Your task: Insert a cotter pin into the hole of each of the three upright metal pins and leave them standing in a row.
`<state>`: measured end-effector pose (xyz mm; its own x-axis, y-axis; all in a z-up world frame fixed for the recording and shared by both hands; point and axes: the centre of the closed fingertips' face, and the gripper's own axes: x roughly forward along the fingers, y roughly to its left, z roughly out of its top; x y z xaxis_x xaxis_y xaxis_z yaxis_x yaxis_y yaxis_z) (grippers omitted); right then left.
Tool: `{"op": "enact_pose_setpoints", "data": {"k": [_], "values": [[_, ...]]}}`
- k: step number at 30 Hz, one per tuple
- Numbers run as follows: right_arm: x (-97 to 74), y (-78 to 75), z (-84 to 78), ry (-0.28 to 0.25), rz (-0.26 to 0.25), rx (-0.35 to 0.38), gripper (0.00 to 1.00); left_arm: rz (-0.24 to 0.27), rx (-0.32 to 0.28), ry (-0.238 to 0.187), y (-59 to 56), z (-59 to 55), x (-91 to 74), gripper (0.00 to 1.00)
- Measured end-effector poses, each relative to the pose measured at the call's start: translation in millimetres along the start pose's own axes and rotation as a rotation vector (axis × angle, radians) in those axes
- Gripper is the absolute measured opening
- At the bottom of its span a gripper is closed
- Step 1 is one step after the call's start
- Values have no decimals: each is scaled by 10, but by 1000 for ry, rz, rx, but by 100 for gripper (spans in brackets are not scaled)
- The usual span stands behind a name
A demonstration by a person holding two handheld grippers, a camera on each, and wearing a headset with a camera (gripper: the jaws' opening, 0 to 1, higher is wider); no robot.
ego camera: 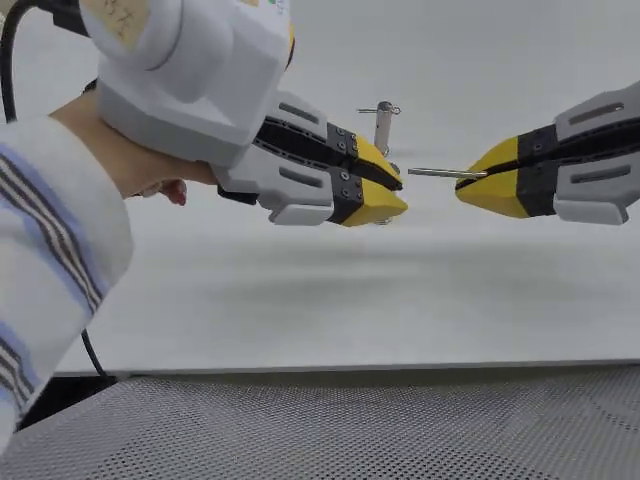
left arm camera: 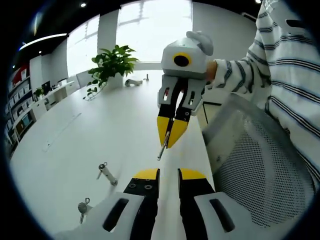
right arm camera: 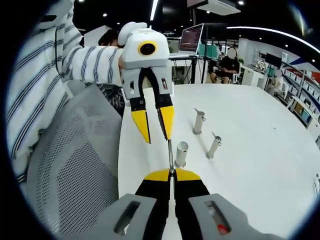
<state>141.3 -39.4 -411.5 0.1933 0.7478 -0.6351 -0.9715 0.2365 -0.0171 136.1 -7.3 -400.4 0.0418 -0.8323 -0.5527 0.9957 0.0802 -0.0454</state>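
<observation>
White bench (ego camera: pixel 300 300), matte, runs long toward a bright window (left arm camera: pixel 150 25). Potted plant (left arm camera: pixel 111 65) sits at that far end. Grey mesh chair back (ego camera: pixel 350 430) is right at the bench's near edge. Black cable (ego camera: pixel 8 60) loops by my sleeve. Farther off are a laptop screen (right arm camera: pixel 192 37) and a seated person (right arm camera: pixel 227 65).

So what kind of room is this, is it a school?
Probably not a school. It looks like a big open office or lab: a long white table, a potted plant by bright windows, and a computer screen behind.
</observation>
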Motion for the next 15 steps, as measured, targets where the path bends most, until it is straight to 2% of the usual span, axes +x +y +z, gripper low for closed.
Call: {"op": "enact_pose_setpoints", "data": {"k": [2, 4, 8, 12, 13, 15], "values": [[10, -41, -43, 12, -12, 5, 0, -11, -23, 6, 52, -30, 8, 15], [29, -83, -87, 21, -23, 14, 0, -8, -19, 4, 61, -28, 14, 16], [103, -158, -203, 38, -35, 28, 0, 54, -21, 21, 198, -56, 43, 29], [170, -206, -259, 56, -35, 29, 0, 128, 2, 67, 355, -141, 67, 29], [185, -208, -269, 60, -31, 29, 0, 131, 14, 73, 367, -148, 70, 29], [220, -214, -277, 65, -22, 26, 0, 143, 10, 57, 389, -118, 81, 29]]}}
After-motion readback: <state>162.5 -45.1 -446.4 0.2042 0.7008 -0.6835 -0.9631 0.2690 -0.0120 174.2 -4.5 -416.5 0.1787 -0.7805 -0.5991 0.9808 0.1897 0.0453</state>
